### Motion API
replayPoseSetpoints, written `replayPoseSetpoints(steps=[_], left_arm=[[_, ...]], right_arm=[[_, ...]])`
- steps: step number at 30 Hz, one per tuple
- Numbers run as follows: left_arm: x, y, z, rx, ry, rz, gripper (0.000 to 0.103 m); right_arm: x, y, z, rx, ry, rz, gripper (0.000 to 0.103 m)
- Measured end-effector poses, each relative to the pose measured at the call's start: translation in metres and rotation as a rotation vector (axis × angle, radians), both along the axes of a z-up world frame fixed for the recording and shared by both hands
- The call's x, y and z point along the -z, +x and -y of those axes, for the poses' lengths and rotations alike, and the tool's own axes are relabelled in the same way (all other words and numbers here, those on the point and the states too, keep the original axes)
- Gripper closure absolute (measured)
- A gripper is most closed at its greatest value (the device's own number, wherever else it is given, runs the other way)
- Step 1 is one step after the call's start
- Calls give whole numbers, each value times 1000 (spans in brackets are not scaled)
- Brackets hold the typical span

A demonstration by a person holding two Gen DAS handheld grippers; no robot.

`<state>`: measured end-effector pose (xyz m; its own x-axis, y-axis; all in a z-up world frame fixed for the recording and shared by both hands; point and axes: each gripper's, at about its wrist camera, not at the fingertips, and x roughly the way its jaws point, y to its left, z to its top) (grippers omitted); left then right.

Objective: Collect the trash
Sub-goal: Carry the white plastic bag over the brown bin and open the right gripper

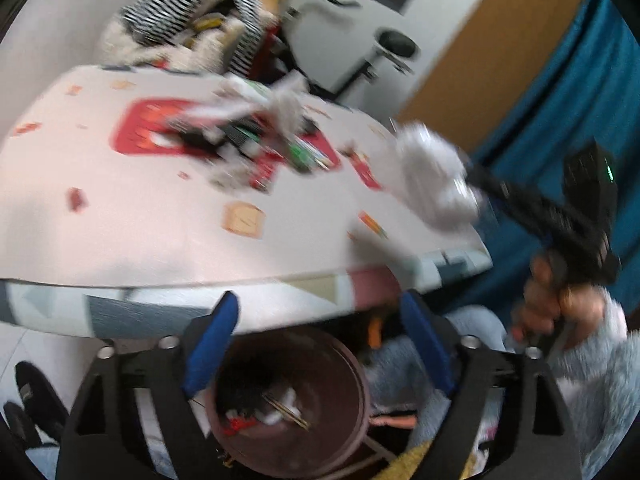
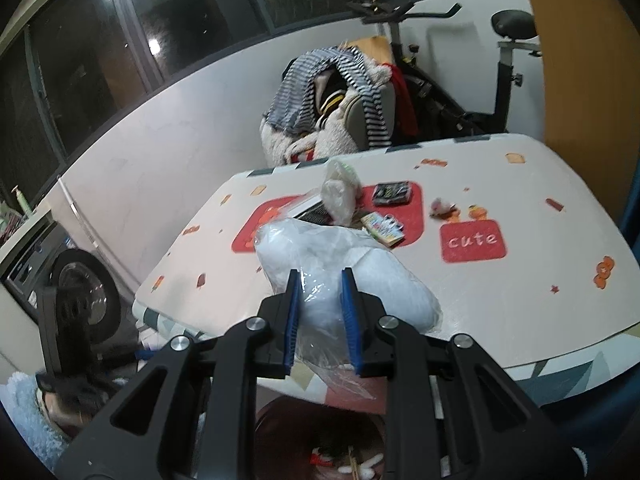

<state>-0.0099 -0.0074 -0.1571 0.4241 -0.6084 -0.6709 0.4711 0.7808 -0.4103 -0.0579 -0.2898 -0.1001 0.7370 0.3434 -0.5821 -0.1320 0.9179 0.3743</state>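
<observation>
Right wrist view: the right gripper [image 2: 320,312], black with ribbed blue pads [image 2: 291,320], is narrowed onto a crinkled clear plastic bag [image 2: 344,264] stuffed with soft white material; the pads press its near end, and the bulging, rounded bag sits at the near edge of the table [image 2: 500,300] above a round dark-brown trash bin [image 2: 280,432]. The table wears a smooth pale cloth printed with small motifs and red patches, one reading "cute". Further back lie a knotted translucent bag [image 2: 340,196], a colourful packet [image 2: 382,229] and a dark packet [image 2: 392,193]. In the blurred left wrist view, the left gripper [image 1: 316,344] stands spread wide with nothing between its blue pads [image 1: 210,350], hanging over the bin [image 1: 352,420], which holds white scraps, a red wrapper and chopsticks. To the right, a hand [image 1: 560,304] in a fuzzy grey sleeve grips the other tool's handle.
</observation>
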Motion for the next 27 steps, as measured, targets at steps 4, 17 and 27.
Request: replayPoseSetpoints(steps=[4, 17, 27], left_arm=[[-19, 2, -20, -159, -9, 56, 11], [-28, -5, -66, -465, 78, 107, 8], [-22, -5, -68, -484, 79, 80, 8]], right_arm=[[4, -3, -13, -73, 4, -29, 80], [42, -12, -68, -321, -58, -269, 79], [60, -19, -79, -387, -22, -356, 79]])
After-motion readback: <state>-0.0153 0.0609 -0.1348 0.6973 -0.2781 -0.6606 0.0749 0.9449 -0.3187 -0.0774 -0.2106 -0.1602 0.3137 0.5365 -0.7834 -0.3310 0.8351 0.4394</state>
